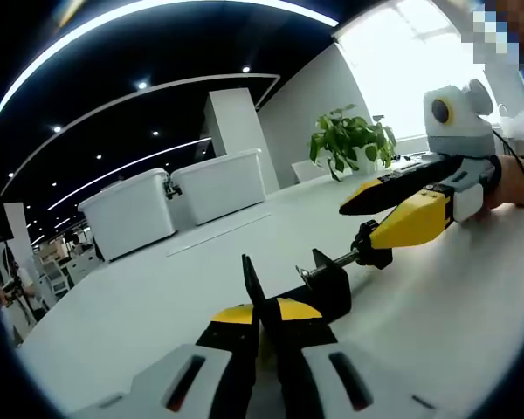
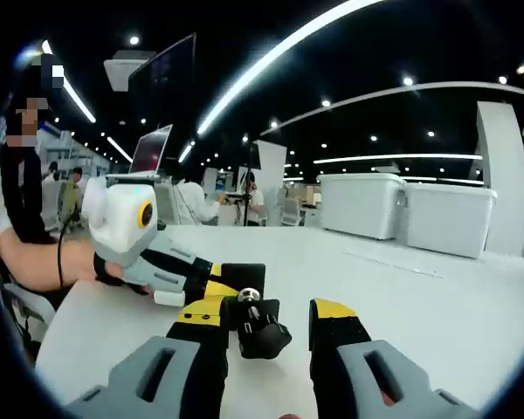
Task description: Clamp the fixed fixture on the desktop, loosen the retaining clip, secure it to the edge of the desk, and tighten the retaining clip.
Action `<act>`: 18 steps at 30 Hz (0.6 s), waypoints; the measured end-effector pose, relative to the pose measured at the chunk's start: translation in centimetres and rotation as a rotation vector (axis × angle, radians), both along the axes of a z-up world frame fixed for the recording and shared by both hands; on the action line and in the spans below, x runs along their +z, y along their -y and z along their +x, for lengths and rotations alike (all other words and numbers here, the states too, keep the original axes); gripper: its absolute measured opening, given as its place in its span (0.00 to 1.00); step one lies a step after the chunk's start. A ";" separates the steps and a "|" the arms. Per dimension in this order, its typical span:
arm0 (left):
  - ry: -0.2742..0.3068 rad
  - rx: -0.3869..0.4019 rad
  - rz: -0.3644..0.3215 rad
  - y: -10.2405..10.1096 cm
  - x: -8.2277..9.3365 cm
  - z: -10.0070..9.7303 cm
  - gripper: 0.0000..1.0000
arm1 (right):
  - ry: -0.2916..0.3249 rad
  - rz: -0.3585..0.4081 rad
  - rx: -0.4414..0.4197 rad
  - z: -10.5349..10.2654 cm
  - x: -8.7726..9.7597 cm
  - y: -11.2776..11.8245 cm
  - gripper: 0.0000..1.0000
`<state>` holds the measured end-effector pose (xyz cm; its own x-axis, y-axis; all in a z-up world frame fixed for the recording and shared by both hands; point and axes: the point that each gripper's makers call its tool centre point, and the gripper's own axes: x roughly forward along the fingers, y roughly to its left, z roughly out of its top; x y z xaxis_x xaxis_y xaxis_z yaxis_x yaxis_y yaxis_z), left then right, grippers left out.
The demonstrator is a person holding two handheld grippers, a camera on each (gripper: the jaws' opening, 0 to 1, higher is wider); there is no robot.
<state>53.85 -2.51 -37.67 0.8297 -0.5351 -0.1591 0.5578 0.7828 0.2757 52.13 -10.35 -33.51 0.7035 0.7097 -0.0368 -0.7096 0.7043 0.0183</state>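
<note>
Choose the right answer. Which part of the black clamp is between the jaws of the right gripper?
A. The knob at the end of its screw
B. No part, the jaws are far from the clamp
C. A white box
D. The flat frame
A: in the right gripper view, the black knob at the end of the clamp's screw lies between the yellow-tipped jaws of the right gripper, while the left gripper holds the frame.

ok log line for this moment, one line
left gripper: shut on clamp body | right gripper: jaws open around clamp knob | clamp on white desk
</note>
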 end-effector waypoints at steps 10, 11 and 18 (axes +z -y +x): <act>0.001 0.001 0.001 0.0 0.0 -0.1 0.07 | -0.089 -0.051 0.079 -1.5 -2.1 -2.0 0.26; 0.001 0.001 0.001 0.0 0.0 -0.1 0.07 | -0.072 -0.064 0.056 -1.2 -2.1 -1.8 0.23; 0.002 0.001 0.002 0.0 0.0 -0.1 0.07 | -0.002 -0.082 0.064 -1.0 -1.8 -1.8 0.22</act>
<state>53.80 -2.53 -37.71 0.8308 -0.5336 -0.1584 0.5560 0.7830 0.2788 51.10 -8.54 -35.36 0.6570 0.7475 -0.0981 -0.7530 0.6571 -0.0360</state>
